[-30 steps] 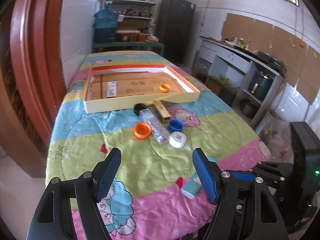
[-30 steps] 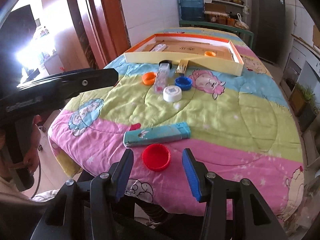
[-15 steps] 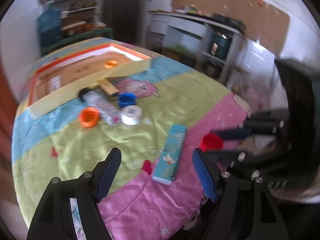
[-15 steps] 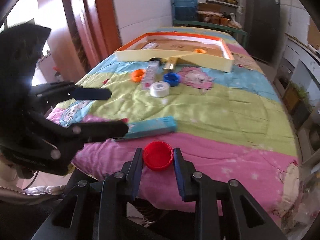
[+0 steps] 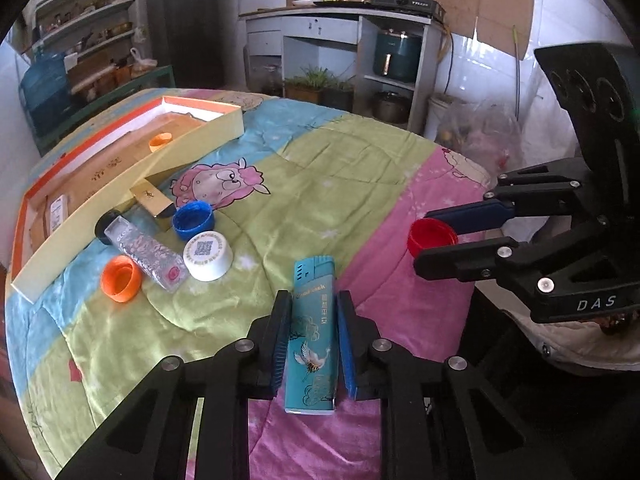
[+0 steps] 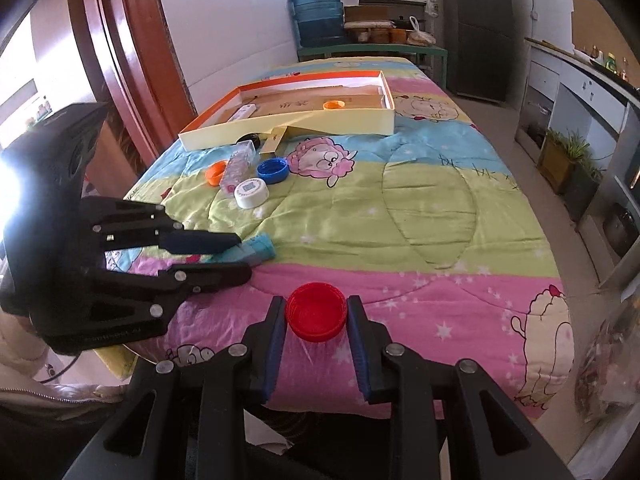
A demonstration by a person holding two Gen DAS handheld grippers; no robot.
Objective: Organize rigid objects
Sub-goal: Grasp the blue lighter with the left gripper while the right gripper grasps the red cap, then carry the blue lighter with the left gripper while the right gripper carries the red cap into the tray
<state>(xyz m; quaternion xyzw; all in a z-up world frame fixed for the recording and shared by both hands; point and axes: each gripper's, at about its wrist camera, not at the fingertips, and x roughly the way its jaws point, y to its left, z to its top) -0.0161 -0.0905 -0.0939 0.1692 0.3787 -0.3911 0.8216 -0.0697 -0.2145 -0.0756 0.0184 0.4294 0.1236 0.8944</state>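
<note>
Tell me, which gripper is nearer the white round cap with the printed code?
Left. The left gripper, clamped on the teal lighter, is just short of the white round cap. The right gripper, holding the red cap, is farther off, at the table's edge.

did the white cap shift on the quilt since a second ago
No. The white cap sits beside the clear tube and just nearer than the blue cap, as it did before; only the camera's angle differs.

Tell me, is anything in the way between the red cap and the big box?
Partly. The right gripper is shut on the red cap. Over by the left end of the box sit a white cap, a blue cap and a clear bottle. The rest of the quilt looks clear.
</note>
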